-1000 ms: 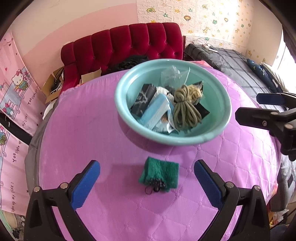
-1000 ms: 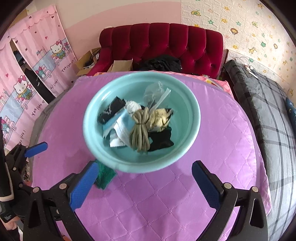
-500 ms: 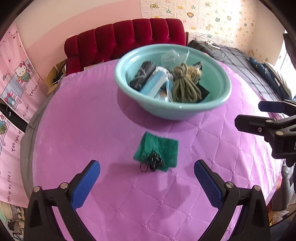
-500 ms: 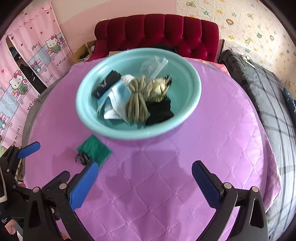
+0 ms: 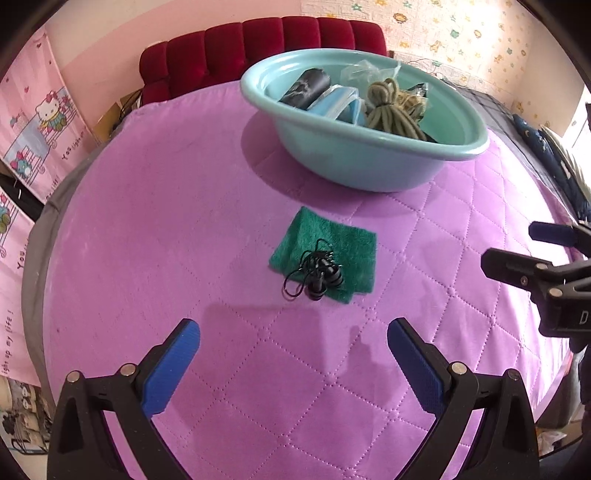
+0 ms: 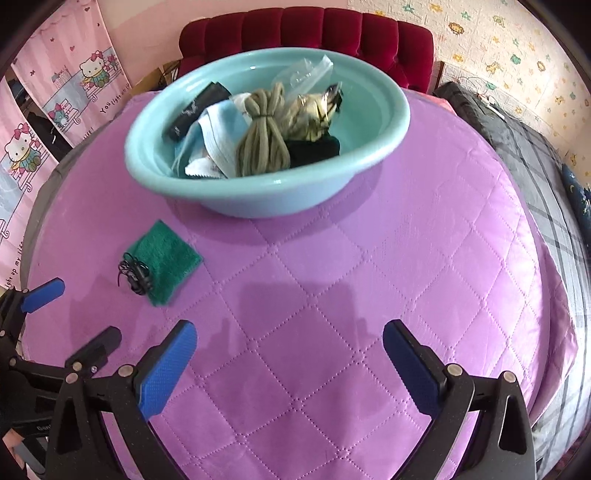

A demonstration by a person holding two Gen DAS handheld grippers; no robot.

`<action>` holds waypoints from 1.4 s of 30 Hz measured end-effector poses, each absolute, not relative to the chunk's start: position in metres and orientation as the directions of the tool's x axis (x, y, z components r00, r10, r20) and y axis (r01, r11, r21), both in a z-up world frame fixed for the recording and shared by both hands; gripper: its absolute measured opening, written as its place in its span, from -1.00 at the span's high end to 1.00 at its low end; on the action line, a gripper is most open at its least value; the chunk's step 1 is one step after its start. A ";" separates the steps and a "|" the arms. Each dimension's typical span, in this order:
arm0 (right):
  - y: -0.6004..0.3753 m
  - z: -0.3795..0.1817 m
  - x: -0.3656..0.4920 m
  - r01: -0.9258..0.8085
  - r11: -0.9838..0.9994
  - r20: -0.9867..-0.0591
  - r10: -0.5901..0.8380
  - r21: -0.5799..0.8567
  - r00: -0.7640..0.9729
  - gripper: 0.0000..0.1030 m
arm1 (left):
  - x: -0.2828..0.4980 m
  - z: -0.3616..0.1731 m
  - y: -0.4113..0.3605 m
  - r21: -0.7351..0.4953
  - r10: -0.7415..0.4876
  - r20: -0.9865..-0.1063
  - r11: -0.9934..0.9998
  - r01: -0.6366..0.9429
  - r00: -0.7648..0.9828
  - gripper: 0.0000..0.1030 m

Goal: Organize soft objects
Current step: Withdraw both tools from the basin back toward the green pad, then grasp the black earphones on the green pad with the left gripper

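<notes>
A teal basin (image 5: 354, 158) (image 6: 258, 199) stands on the purple quilted table and holds soft items: an olive cord bundle (image 6: 262, 147), a blue face mask (image 6: 218, 129), a black pouch (image 6: 197, 109), a clear bag (image 6: 303, 75) and dark cloth (image 6: 314, 149). A folded green cloth (image 5: 332, 243) (image 6: 166, 258) lies in front of the basin with black earphones (image 5: 317, 277) (image 6: 135, 275) on its near edge. My left gripper (image 5: 293, 343) is open, a little short of the cloth. My right gripper (image 6: 290, 343) is open and empty over bare quilt.
A red tufted sofa (image 6: 306, 33) stands behind the table. Pink cartoon curtains (image 6: 48, 107) hang at the left. A grey plaid bed (image 6: 546, 177) lies at the right. The table edge curves down on all sides.
Both grippers have pulled back and dropped lower toward the table. The basin now sits farther off, and the green cloth with earphones has come fully into the right wrist view.
</notes>
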State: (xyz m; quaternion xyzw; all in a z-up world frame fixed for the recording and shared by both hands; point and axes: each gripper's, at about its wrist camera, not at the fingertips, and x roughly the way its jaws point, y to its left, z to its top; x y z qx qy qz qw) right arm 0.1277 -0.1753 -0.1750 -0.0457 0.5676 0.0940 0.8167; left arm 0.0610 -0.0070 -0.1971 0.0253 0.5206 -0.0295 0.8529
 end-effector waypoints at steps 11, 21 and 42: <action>-0.175 -0.182 0.130 -0.214 0.976 -0.940 0.105 0.035 0.323 -1.00 | 0.070 -0.201 0.001 -0.025 -0.036 -0.893 0.999 0.032 0.448 -1.00; -0.172 -0.189 0.136 -0.228 0.973 -0.945 0.107 0.035 0.309 -1.00 | 0.091 -0.205 0.001 -0.060 -0.064 -0.900 0.998 0.023 0.431 -1.00; -0.169 -0.195 0.149 -0.247 0.968 -0.951 0.109 0.035 0.289 -1.00 | 0.125 -0.207 0.003 -0.138 -0.149 -0.904 0.989 0.056 0.401 0.56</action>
